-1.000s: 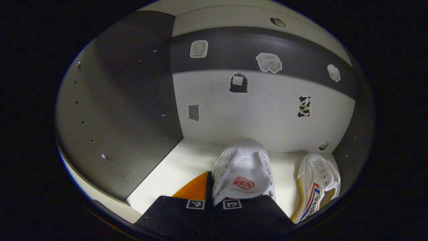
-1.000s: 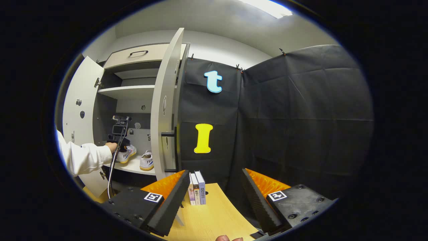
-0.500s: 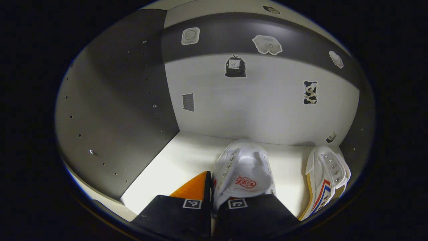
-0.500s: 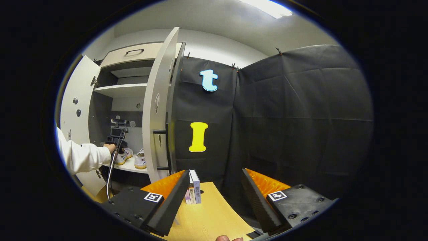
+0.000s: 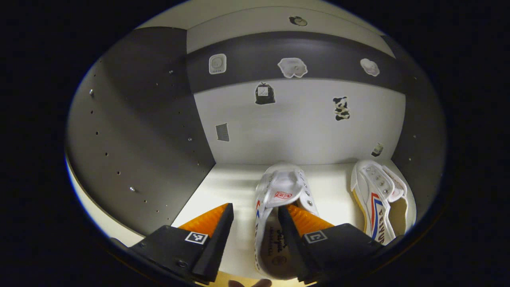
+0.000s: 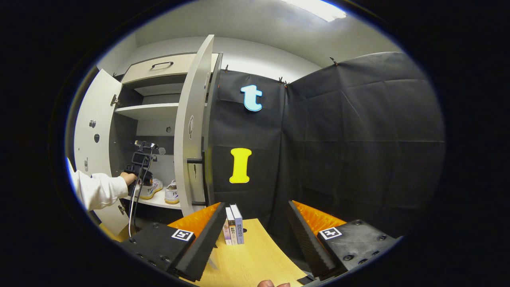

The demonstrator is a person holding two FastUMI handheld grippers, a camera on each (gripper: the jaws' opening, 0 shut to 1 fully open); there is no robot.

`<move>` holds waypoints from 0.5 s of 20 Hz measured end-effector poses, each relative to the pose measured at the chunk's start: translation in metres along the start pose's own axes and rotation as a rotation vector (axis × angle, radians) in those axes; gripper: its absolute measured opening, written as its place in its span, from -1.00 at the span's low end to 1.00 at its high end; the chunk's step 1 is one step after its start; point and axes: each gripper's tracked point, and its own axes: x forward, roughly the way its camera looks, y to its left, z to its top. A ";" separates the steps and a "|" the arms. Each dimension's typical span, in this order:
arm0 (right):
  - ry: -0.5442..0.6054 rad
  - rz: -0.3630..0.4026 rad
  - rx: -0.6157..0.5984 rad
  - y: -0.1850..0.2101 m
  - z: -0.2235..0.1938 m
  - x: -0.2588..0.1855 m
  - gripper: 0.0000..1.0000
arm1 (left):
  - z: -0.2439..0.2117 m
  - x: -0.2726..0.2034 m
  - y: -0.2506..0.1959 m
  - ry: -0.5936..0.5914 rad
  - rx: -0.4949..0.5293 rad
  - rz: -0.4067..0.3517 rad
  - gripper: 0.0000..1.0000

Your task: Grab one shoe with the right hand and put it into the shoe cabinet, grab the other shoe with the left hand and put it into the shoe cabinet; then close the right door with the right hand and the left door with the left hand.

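Near shoe [image 5: 275, 215]: white canvas, red/blue side stripe, red tongue logo, metal eyelets, toe pointing at the back wall, sitting flat on the white shelf [image 5: 223, 191] of the shoe cabinet [image 6: 131, 119]. Second shoe [image 5: 378, 199], same type, lies to its right against the side wall, well apart. Stickers on the grey-and-white back panel. Left gripper [image 5: 255, 239] jaws spread; one pad sits inside the shoe opening, the other clear of it on the outside, not pinching. In the right gripper view both doors stand open, right door [image 6: 191, 131] edge-on, white sleeve [image 6: 97, 191] reaching in. Right gripper [image 6: 255, 239] jaws spread and empty over the wooden worktop [image 6: 247, 259], books [image 6: 233, 225] standing beyond.
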 end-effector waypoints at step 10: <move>0.005 0.050 0.026 0.012 0.007 -0.004 0.96 | 0.026 -0.116 0.004 -0.223 -0.047 -0.101 0.87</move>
